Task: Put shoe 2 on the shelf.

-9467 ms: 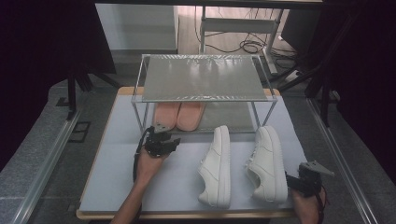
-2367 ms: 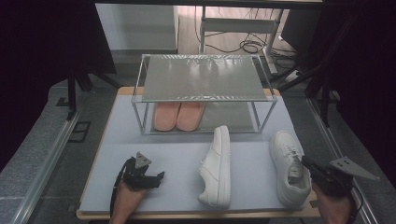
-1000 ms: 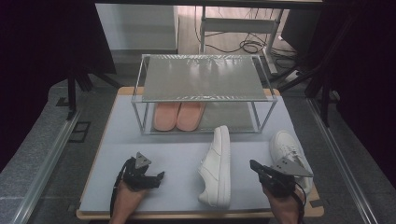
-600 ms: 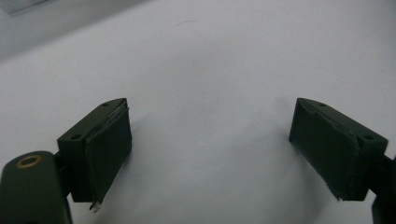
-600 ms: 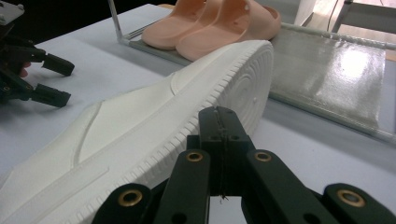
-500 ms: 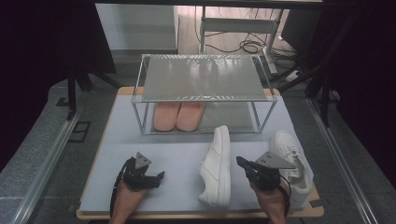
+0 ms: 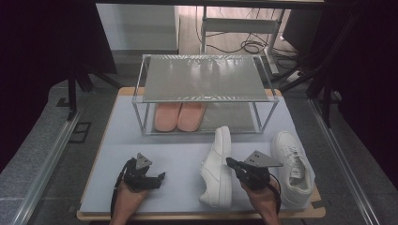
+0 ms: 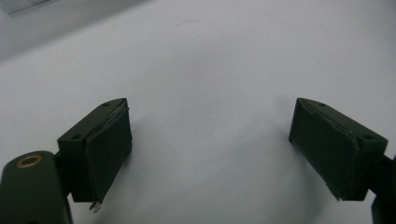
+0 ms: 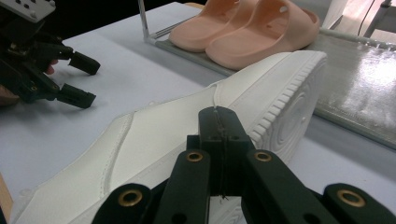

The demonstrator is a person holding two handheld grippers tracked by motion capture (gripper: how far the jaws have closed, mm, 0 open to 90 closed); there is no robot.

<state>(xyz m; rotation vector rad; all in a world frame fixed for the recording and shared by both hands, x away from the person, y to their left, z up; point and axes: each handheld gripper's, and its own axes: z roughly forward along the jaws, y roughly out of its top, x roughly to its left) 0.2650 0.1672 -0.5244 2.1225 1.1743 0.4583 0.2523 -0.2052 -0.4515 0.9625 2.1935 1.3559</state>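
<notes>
the white shoe on its side (image 7: 218, 169) lies at about 9 o'clock of the right gripper (image 7: 233, 164), just beside its closed, empty fingers, long axis running 12 to 6. the left gripper (image 7: 158, 178), fingers spread and empty, rests farther off. pale worktop (image 7: 173, 154); upright shoe (image 7: 292, 167) at 3 o'clock, rack (image 7: 202, 79) with pink slippers (image 7: 179, 116) at 12.

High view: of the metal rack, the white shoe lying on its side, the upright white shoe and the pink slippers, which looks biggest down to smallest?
1. Metal rack, by far the largest.
2. The white shoe on its side and the upright white shoe look alike; no ranking.
3. Pink slippers, partly hidden under the rack's top shelf, so unsure.
</notes>
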